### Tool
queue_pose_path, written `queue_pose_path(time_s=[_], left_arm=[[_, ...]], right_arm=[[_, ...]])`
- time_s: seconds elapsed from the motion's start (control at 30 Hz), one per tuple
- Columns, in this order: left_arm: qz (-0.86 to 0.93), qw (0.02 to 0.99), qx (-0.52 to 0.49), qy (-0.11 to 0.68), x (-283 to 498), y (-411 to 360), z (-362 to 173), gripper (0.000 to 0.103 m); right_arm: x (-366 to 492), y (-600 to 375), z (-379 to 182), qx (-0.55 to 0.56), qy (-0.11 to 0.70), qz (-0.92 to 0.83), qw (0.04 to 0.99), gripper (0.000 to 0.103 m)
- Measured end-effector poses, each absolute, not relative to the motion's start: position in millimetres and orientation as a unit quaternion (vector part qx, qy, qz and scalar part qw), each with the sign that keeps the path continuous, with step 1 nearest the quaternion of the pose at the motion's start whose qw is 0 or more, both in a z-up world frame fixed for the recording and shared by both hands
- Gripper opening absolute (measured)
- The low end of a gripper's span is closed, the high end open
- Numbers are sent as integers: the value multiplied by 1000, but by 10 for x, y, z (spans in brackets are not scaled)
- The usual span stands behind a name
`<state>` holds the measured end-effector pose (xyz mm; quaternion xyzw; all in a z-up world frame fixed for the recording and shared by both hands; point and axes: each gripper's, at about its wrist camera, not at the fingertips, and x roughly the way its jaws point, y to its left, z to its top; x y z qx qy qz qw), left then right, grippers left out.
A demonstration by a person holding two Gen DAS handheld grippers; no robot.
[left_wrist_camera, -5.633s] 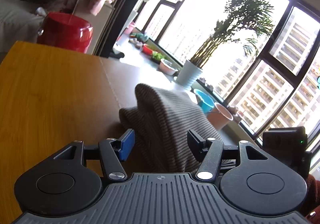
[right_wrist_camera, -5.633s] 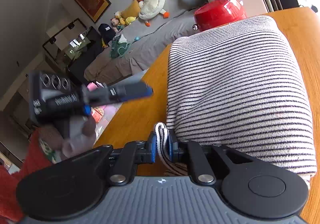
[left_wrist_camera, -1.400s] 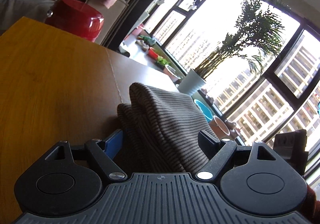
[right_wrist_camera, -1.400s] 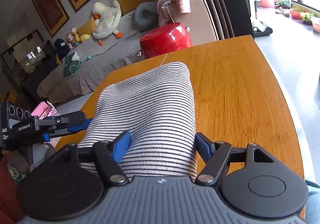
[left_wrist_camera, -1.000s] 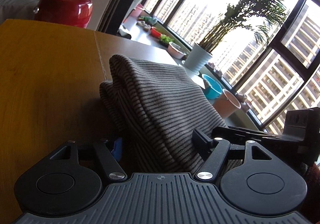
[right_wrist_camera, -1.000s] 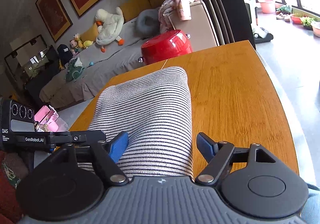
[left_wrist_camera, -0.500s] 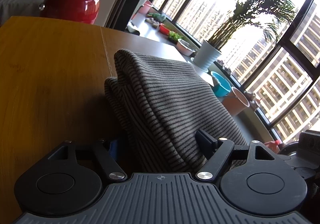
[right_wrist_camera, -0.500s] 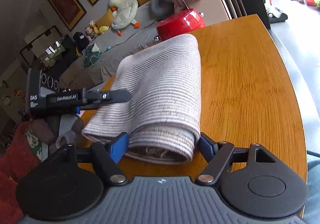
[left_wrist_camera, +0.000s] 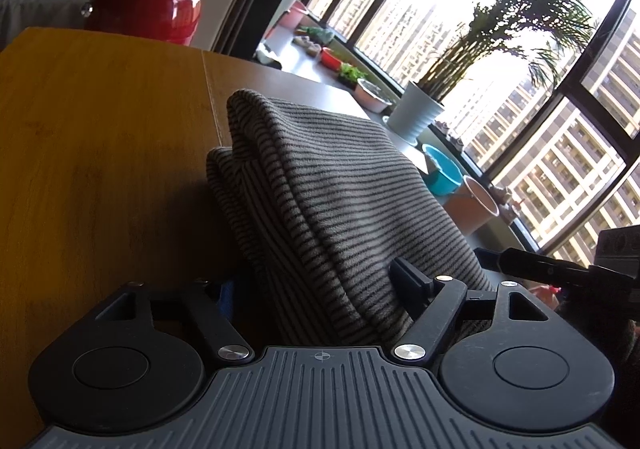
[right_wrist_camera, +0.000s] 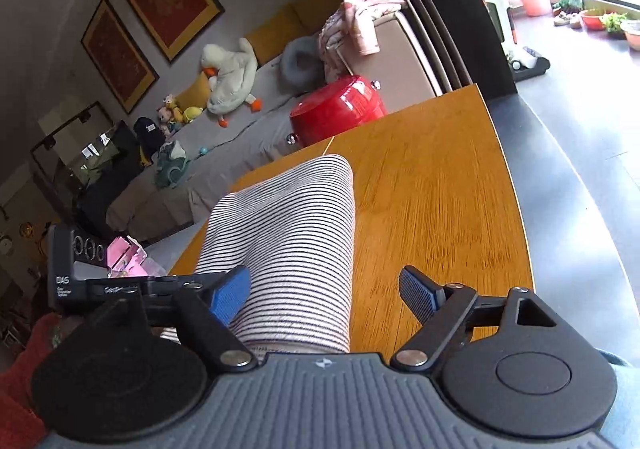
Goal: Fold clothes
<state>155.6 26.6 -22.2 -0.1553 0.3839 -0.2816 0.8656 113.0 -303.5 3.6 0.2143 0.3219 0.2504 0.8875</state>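
Observation:
A folded grey-and-black striped garment [left_wrist_camera: 328, 185] lies lengthwise on the wooden table [left_wrist_camera: 80, 129]. Its near end sits between the fingers of my left gripper [left_wrist_camera: 314, 277], whose jaws are closing a little. The right finger [left_wrist_camera: 404, 277] touches the cloth, and the left pad is mostly hidden behind it. In the right wrist view the other end of the garment [right_wrist_camera: 296, 241] lies inside my right gripper [right_wrist_camera: 322, 281], whose jaws are opening. Its left blue pad [right_wrist_camera: 230, 291] rests at the cloth's edge, while bare wood shows before the right pad [right_wrist_camera: 416, 291].
A red pot [right_wrist_camera: 336, 109] stands past the table's far end. The table's rounded edge [right_wrist_camera: 520, 233] drops to a grey floor on the right. A sofa with a plush duck [right_wrist_camera: 232, 73] lies beyond. A plant pot [left_wrist_camera: 416, 113] and basins stand by the window.
My right gripper has moved forward over the garment's end, which half a second ago lay in front of its fingers. The left gripper has stayed put around its end.

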Motion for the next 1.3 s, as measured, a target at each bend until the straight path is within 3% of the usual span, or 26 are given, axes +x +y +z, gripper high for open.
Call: queue_pose_path(time_s=[0.2, 0.77, 1.3], left_arm=[[-285, 869, -156, 374, 1567, 334, -226, 70], [-141, 912, -208, 324, 2418, 1751, -225, 73], [-128, 918, -240, 288, 2478, 1885, -344, 77]], right_arm=[[1522, -2569, -142, 201, 355, 302, 862, 75], [2891, -894, -222, 151, 343, 348, 859, 76], [3022, -893, -253, 191, 322, 346, 860, 84]])
